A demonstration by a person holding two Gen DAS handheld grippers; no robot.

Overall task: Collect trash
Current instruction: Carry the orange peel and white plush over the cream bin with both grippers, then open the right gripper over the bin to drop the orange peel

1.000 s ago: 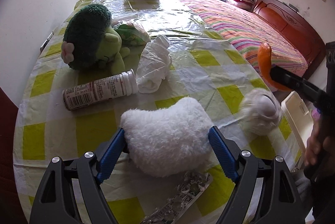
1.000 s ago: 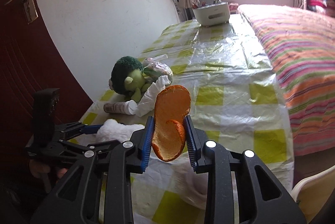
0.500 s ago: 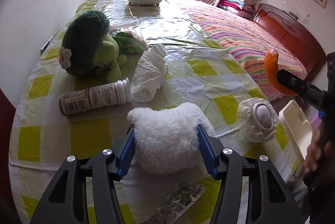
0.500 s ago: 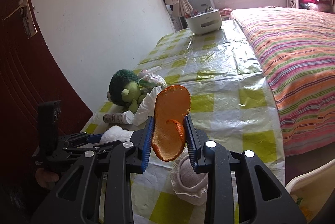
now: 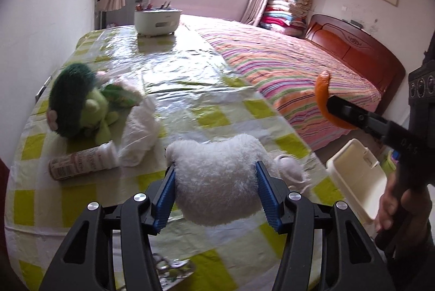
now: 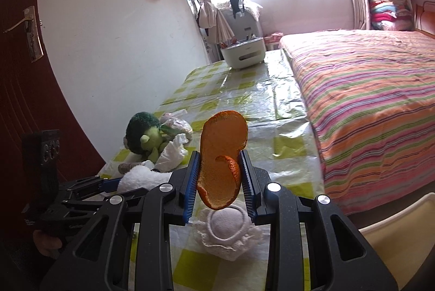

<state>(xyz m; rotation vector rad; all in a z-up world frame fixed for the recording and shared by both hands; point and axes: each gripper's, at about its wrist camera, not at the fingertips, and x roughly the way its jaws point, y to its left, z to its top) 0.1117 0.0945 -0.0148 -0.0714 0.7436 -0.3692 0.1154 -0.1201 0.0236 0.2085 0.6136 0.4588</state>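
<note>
My left gripper is shut on a white fluffy plush piece and holds it above the table's near end; it also shows in the right wrist view. My right gripper is shut on an orange peel, held up over the table's right edge; the peel also shows in the left wrist view. A crumpled white tissue, a lying bottle and a foil wrapper lie on the table.
The table has a yellow-checked plastic cloth. A green plush toy lies at the left, a white lace pad near the right edge, a white pot at the far end. A cream bin stands beside the table, a striped bed beyond.
My left gripper closed on the white plush piece and lifted it off the table. My right gripper rose with the orange peel still held.
</note>
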